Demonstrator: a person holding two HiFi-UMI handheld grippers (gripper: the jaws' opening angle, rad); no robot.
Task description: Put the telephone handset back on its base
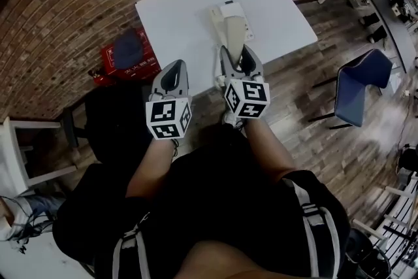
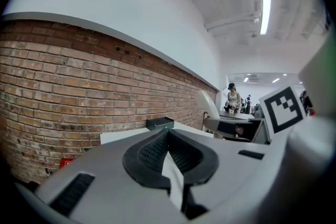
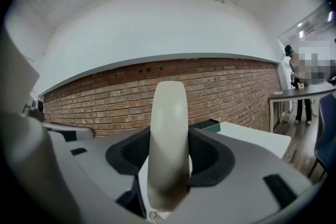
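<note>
The near end of the cream telephone handset (image 1: pixel 228 34) is hidden between the jaws of the right gripper (image 1: pixel 239 54), which squeeze it from both sides. In the right gripper view the handset stands up in the middle and covers most of the dark green box (image 3: pixel 212 125) behind it, so only a corner of the box shows. In the head view the handset sits just above the middle of the picture, over the near part of the white table (image 1: pixel 176 16). It lies across the left side of the telephone base (image 1: pixel 235 10) and hides part of it. I cannot tell if the two touch.

The left gripper (image 1: pixel 175 66) is to the left of it, over the table's near edge. Its jaws are closed tip to tip with nothing in them. The right gripper's marker cube (image 2: pixel 286 107) blocks the right side of the left gripper view.

A red crate (image 1: pixel 134 59) sits on the floor left of the table. Something dark blue lies on it, too blurry to name. A blue chair (image 1: pixel 362 85) stands at the right. The person's dark shirt fills the bottom of the head view and hides the floor there.
</note>
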